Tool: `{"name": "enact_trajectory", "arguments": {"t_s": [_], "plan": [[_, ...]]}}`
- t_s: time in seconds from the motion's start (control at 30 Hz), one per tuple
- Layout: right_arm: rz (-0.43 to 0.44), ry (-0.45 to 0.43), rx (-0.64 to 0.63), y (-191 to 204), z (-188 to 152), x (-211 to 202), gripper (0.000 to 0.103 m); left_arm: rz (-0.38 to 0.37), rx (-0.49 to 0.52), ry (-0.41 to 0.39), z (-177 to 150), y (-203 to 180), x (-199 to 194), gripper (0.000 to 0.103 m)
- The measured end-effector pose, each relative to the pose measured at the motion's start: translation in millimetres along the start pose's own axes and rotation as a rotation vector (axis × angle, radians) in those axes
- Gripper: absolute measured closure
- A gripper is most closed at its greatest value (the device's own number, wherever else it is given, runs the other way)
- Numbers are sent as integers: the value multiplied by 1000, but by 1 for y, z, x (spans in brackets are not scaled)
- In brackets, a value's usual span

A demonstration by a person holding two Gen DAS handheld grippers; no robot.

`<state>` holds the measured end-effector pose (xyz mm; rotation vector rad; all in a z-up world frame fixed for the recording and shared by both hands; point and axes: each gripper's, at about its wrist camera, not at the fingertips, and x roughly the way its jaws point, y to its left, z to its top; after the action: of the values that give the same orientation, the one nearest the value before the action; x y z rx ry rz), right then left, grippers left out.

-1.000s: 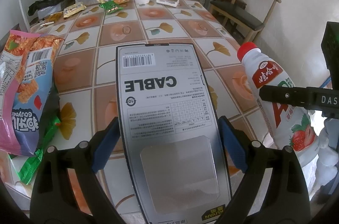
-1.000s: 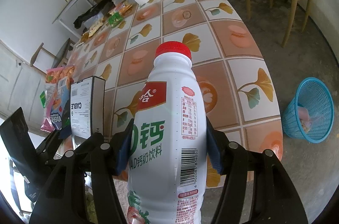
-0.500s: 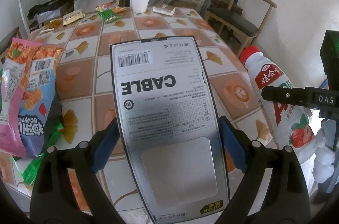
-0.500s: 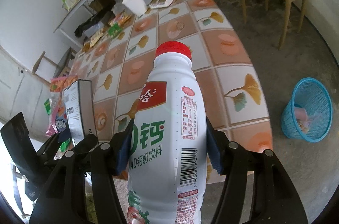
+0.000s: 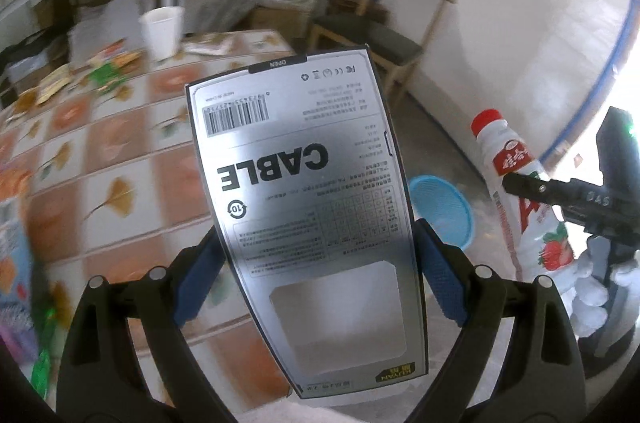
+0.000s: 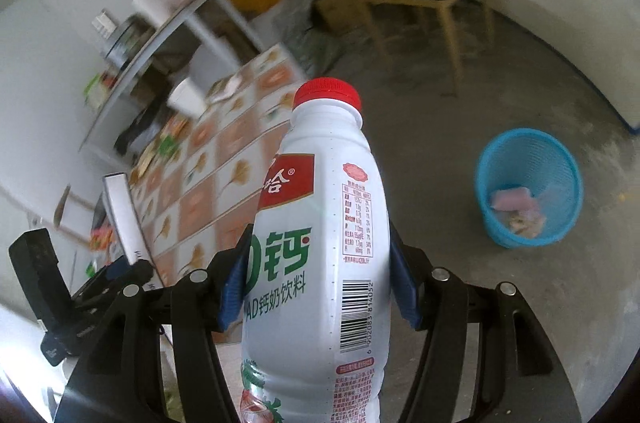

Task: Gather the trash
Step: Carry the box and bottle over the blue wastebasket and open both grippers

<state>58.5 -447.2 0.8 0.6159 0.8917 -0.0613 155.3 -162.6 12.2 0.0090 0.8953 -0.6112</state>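
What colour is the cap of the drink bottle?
Red cap on the drink bottle; clearest in the right wrist view.

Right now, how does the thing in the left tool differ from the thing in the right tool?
The cable box is flat, grey and rectangular; the milk drink bottle is round, white and red-capped. The box shows a cut-out window; the bottle is closed. Each is clamped in a tool, off the table.
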Motion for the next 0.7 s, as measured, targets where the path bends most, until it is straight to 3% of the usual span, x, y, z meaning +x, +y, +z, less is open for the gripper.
{"name": "enact_trajectory", "arguments": {"t_s": [0.37,0.7], "plan": [[-82,-50,241,-124,15,-14,44,-247,91,174,59,-109,112,16],[-95,-77,480,-239,51,27,41,-348,82,311,88,-214,246,14]]}}
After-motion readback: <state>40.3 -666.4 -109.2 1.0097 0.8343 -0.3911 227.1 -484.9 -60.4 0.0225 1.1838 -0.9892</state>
